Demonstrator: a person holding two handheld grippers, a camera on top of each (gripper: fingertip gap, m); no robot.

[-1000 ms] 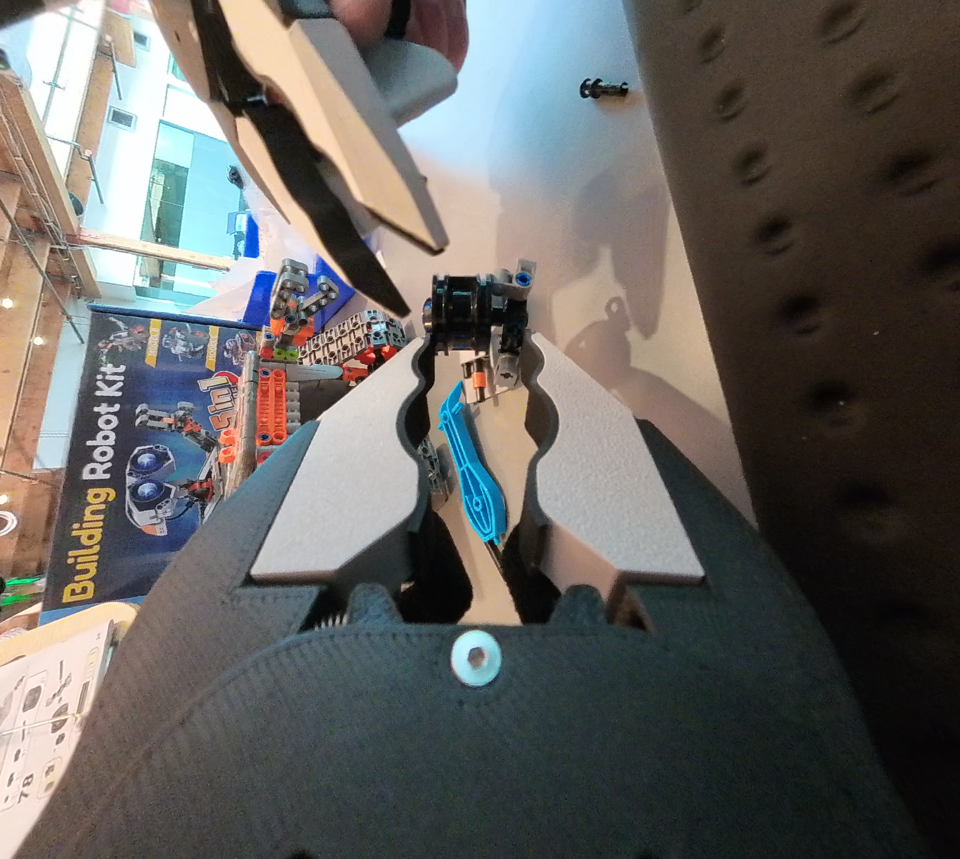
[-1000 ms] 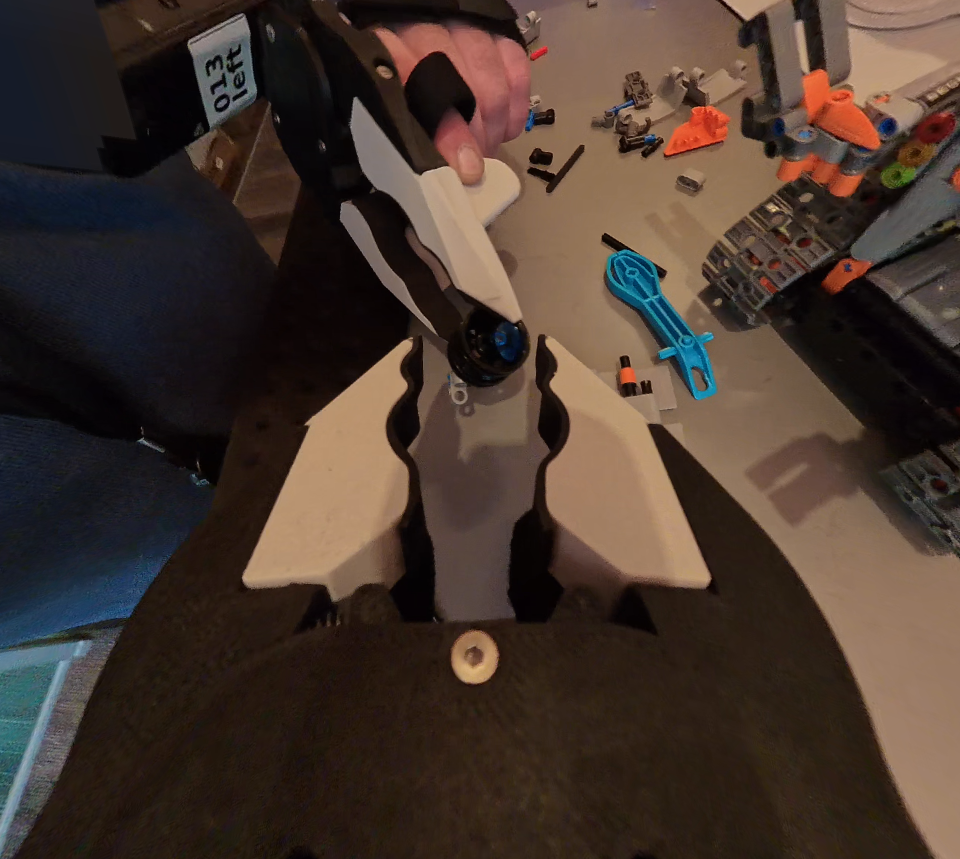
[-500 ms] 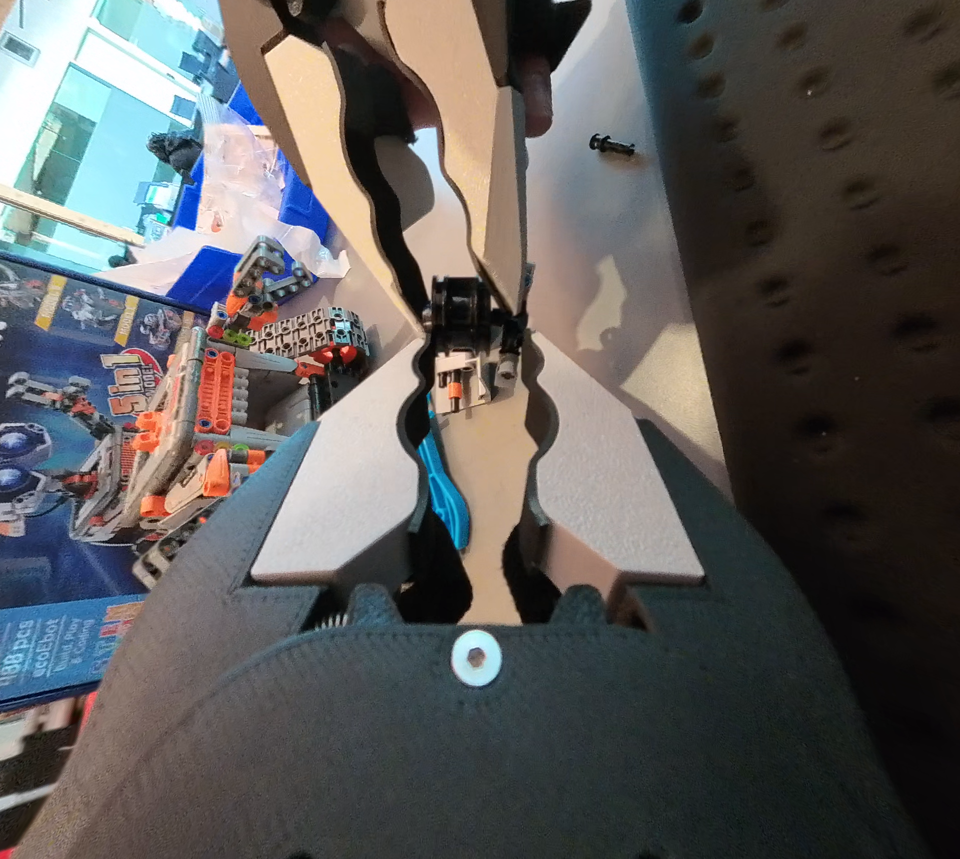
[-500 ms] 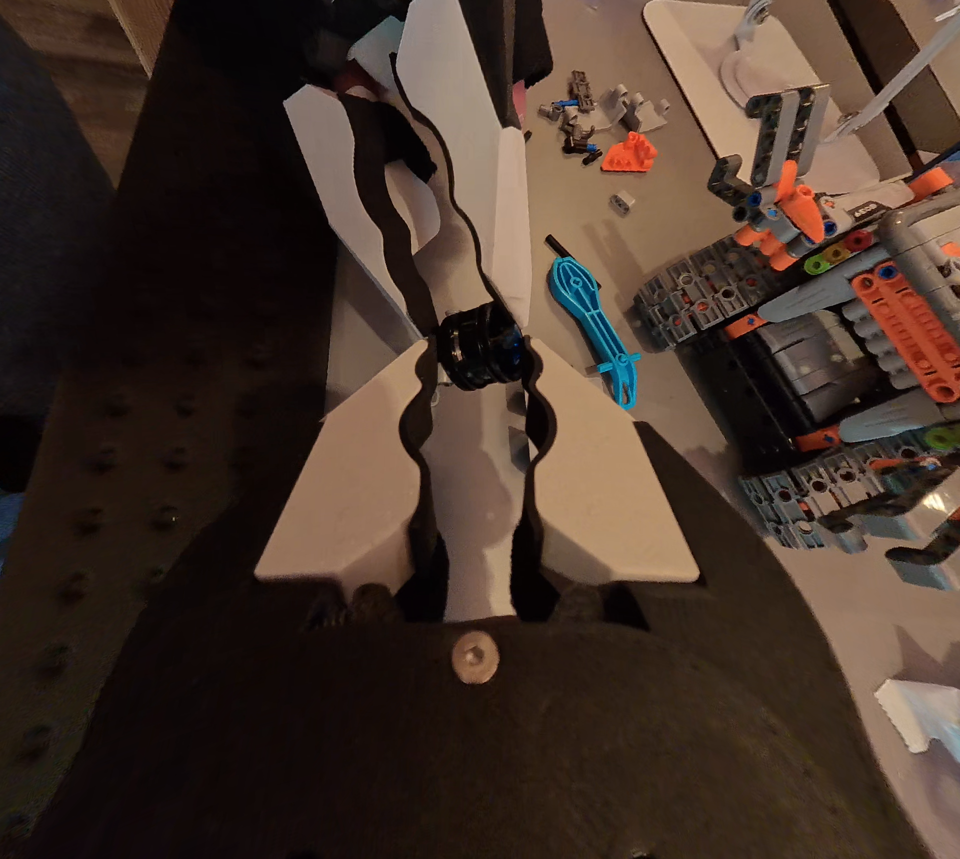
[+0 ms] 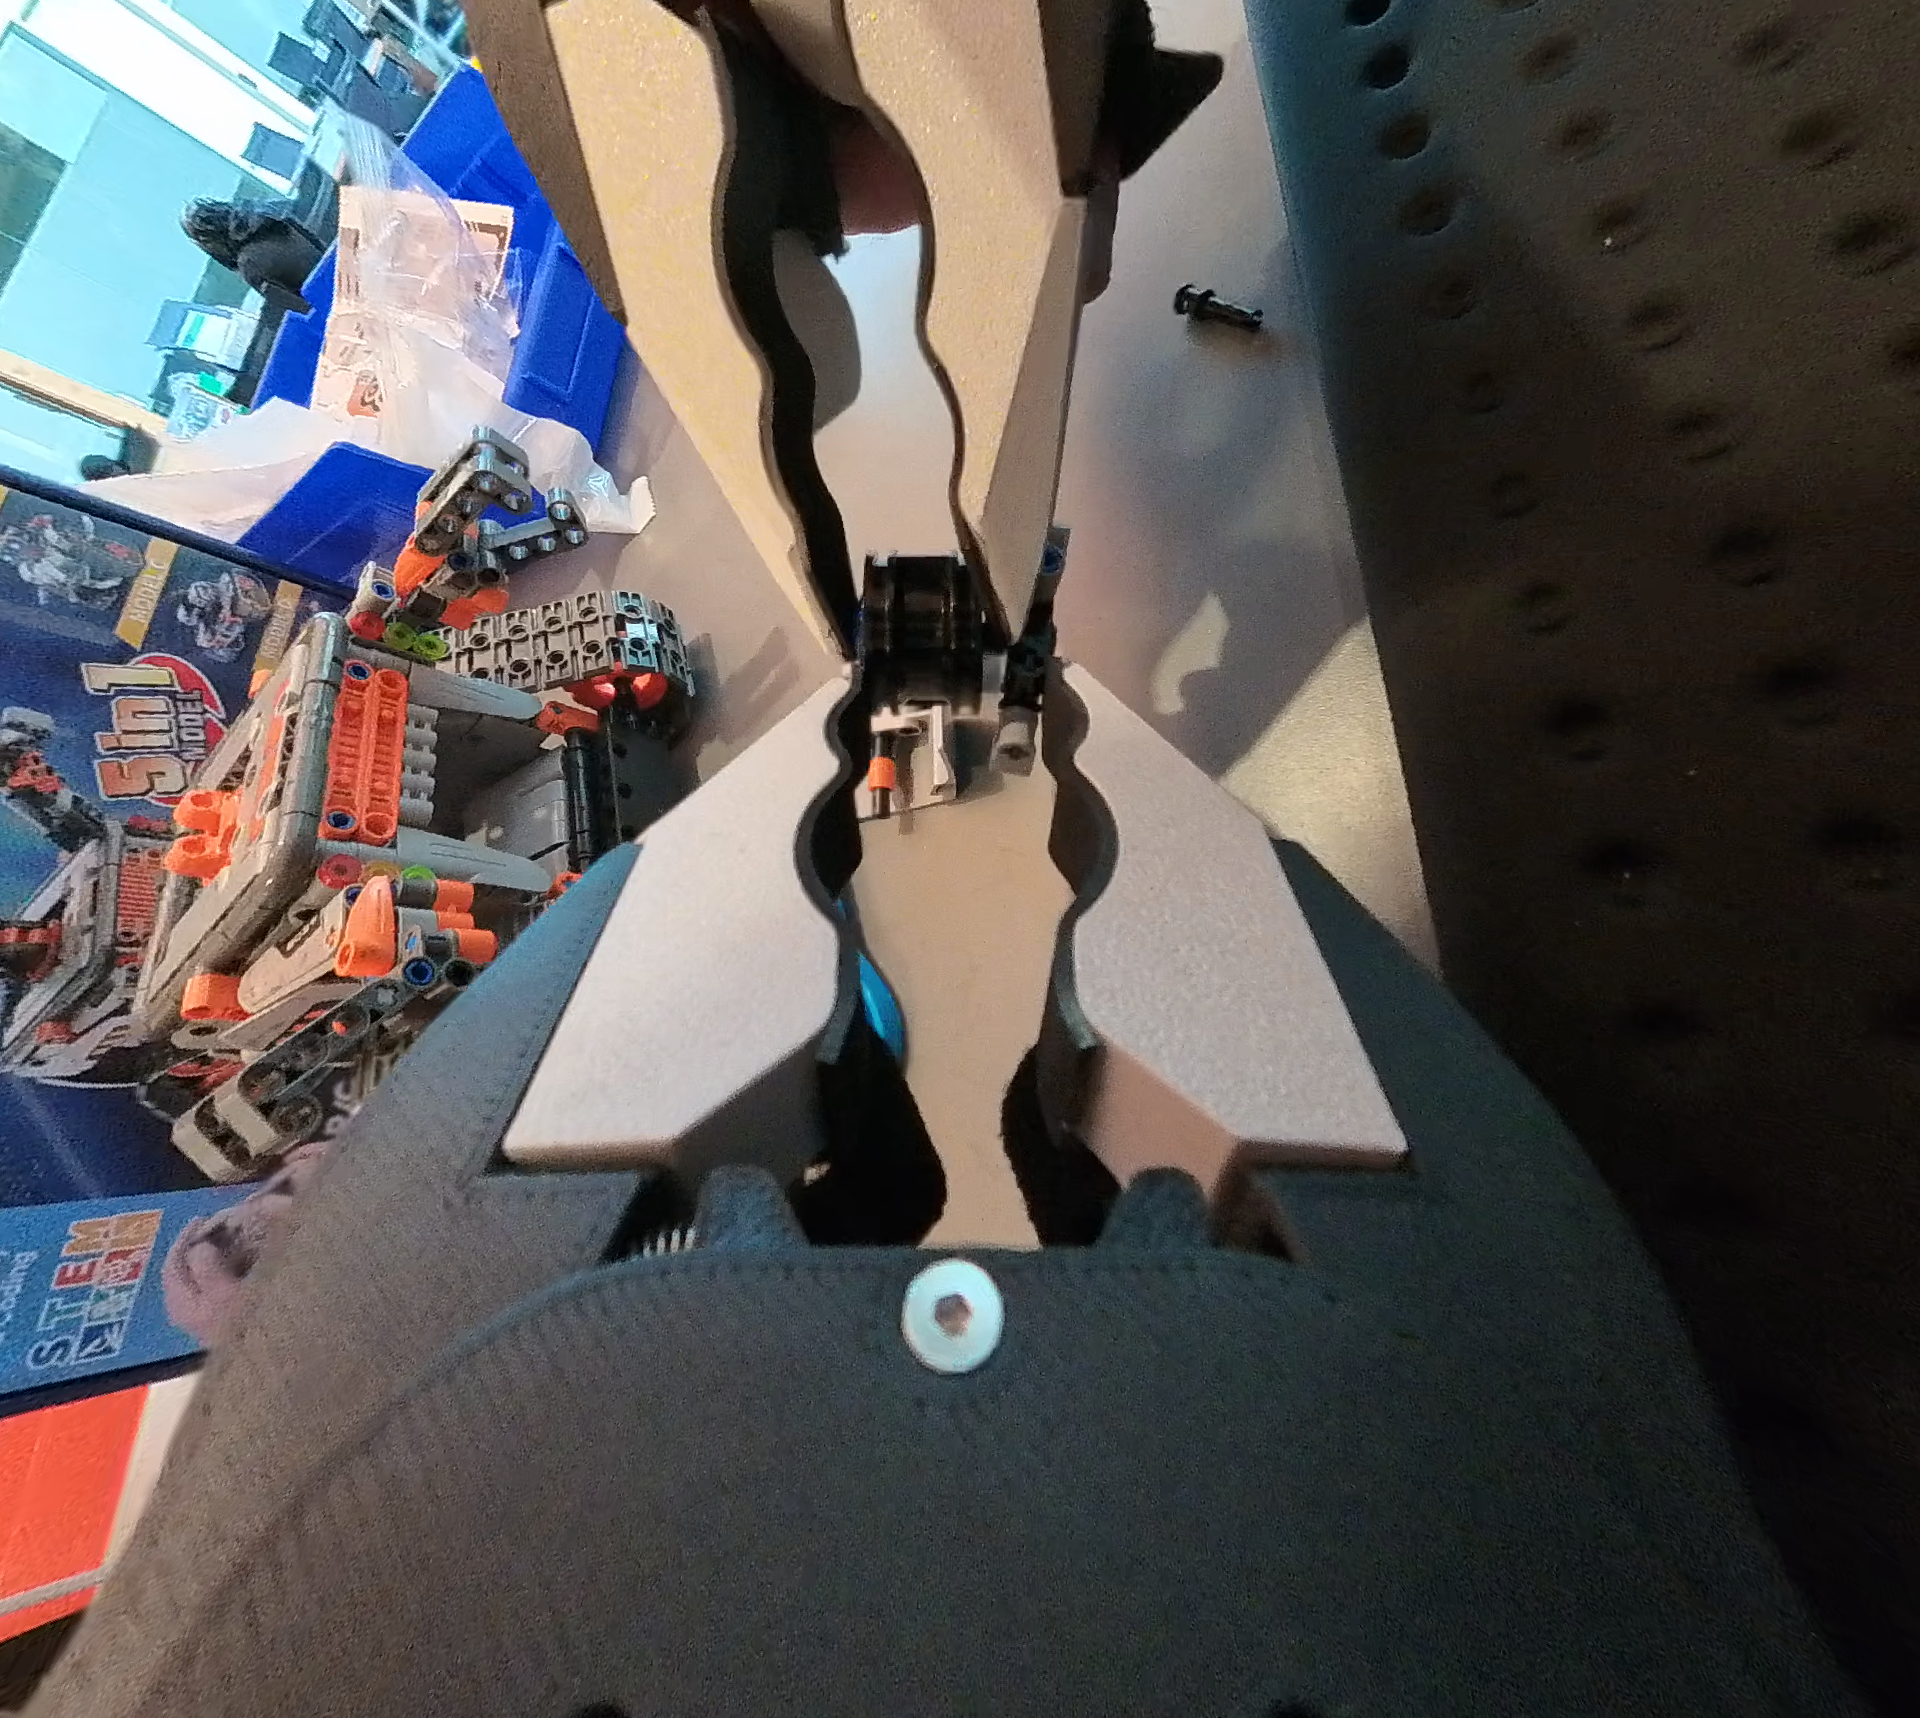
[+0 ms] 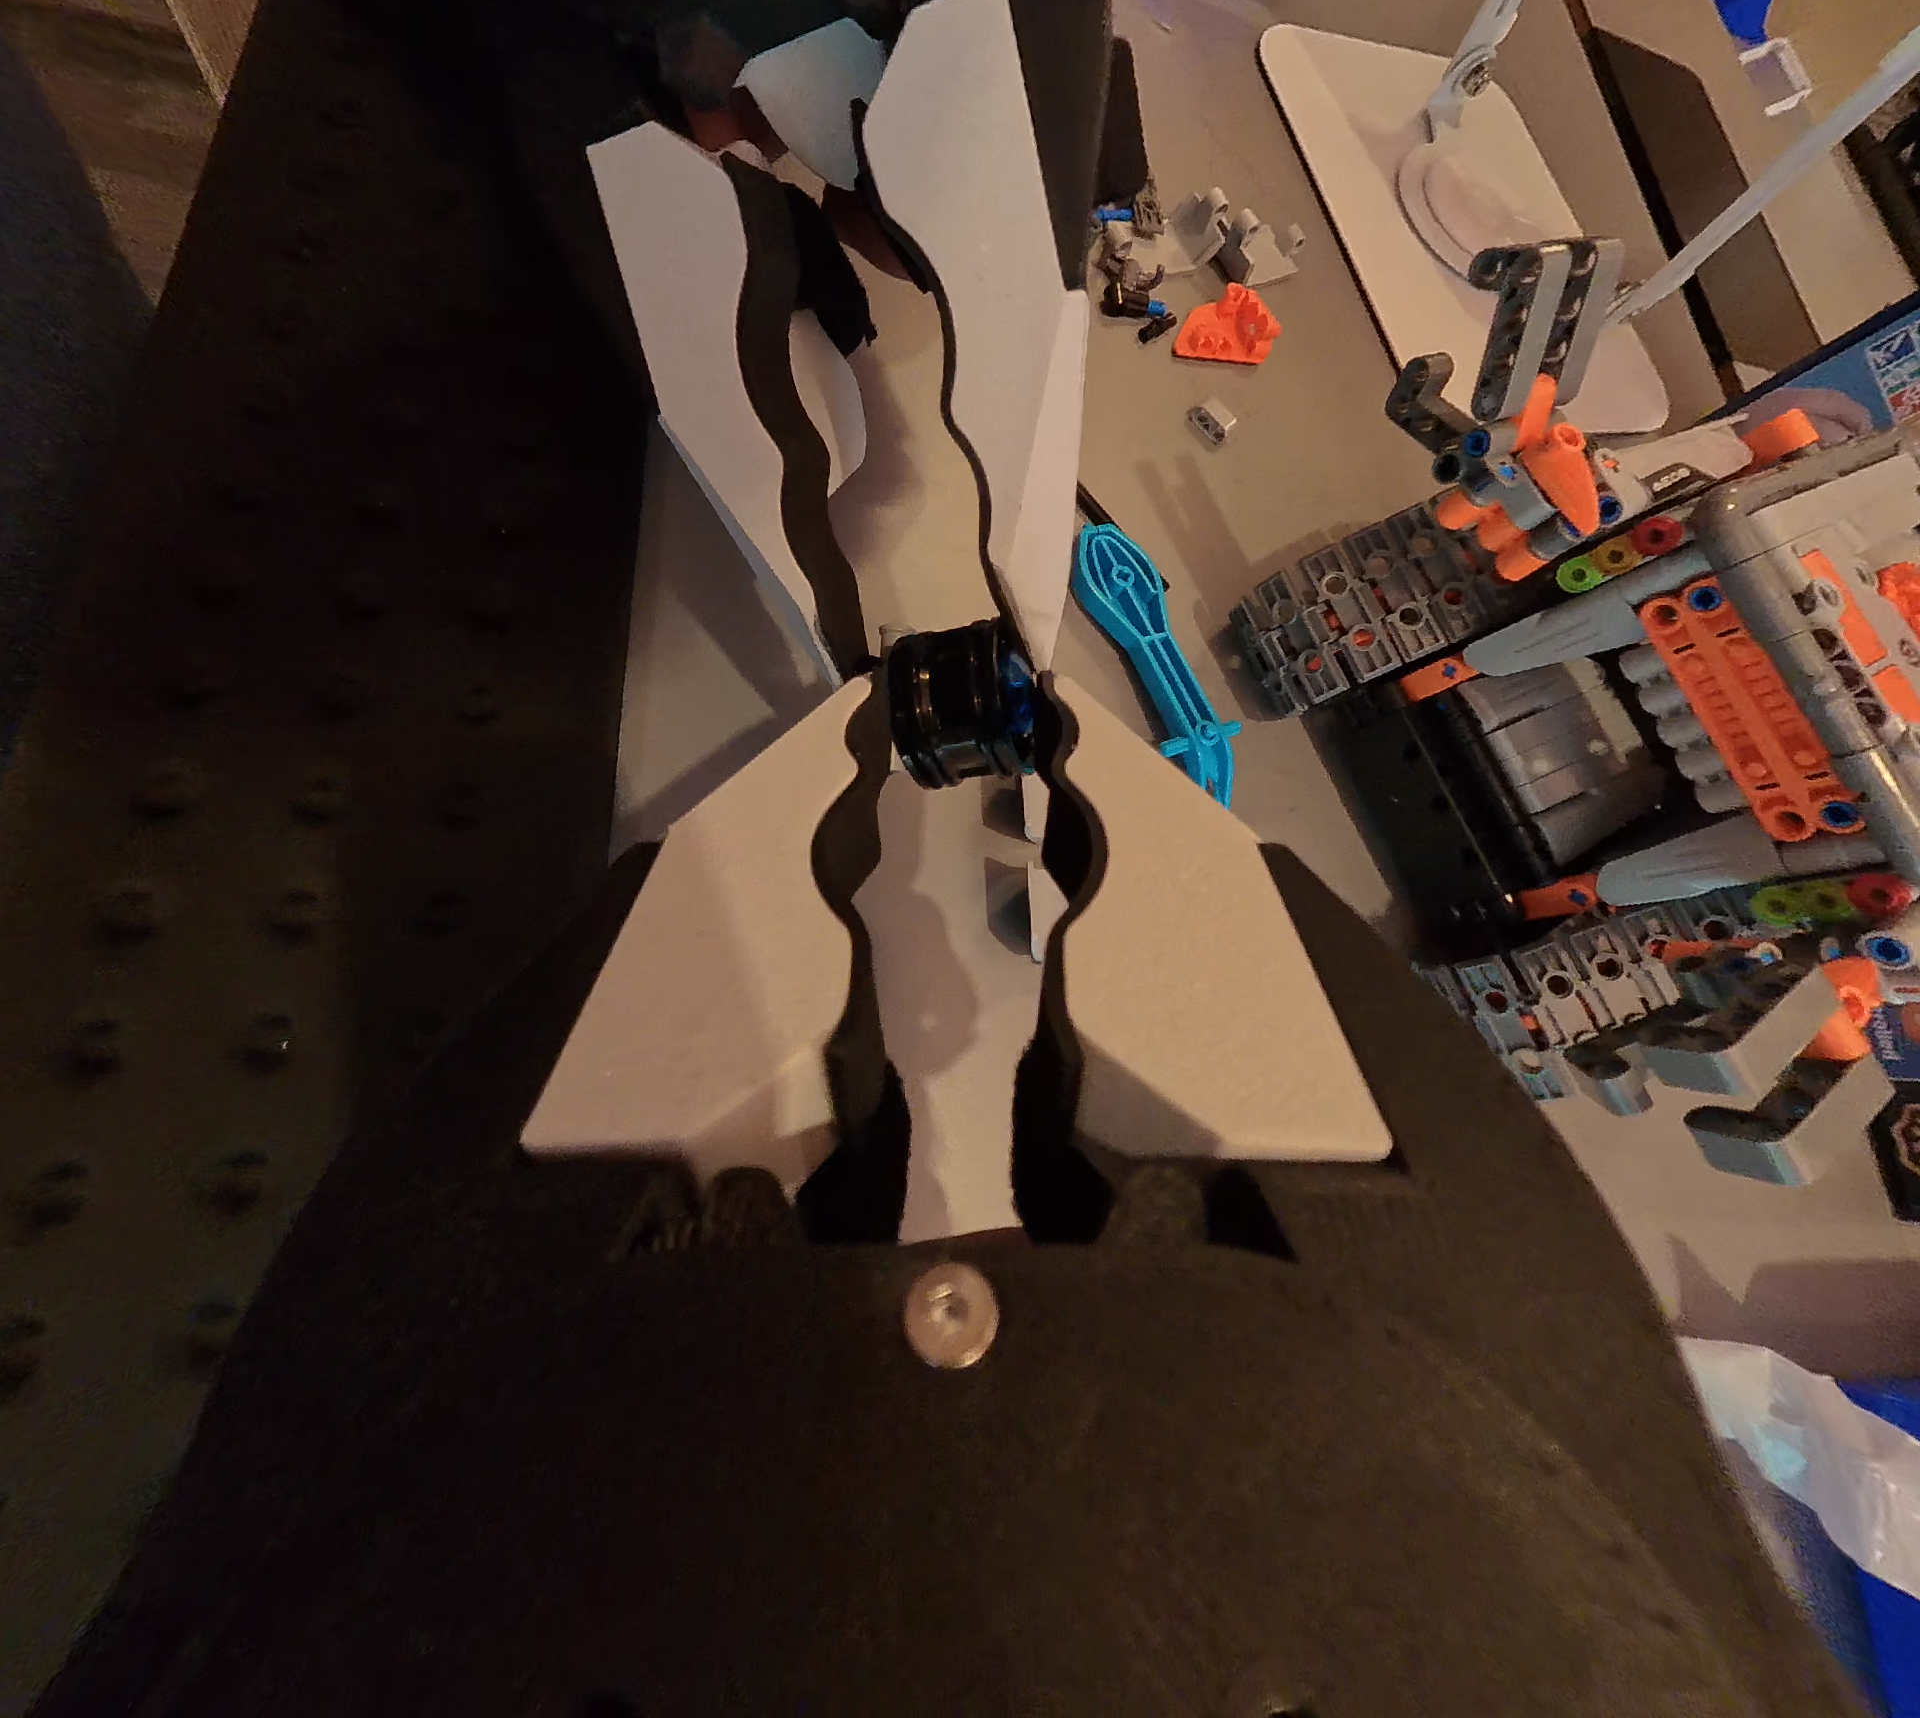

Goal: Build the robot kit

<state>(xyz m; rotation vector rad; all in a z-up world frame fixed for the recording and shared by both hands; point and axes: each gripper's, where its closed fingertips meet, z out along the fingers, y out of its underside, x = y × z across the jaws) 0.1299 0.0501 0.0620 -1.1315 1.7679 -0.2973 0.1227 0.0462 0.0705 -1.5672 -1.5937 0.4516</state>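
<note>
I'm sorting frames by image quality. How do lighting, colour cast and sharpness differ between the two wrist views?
Left wrist view: bright, cool daylight from windows at upper left; the black wheel and tracked brick model are sharp, and shadows fall on the table. Right wrist view: dim, with a warm orange cast; the perforated chair is nearly black, though the blue brick tool stays crisp. Both show wide-angle bending at the edges.

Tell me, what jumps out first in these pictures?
Two grippers meet tip to tip over the grey table, both pinching one small black wheel. Right of them stands a grey and orange brick-built tracked vehicle, with a bright blue plastic tool lying between.
</note>
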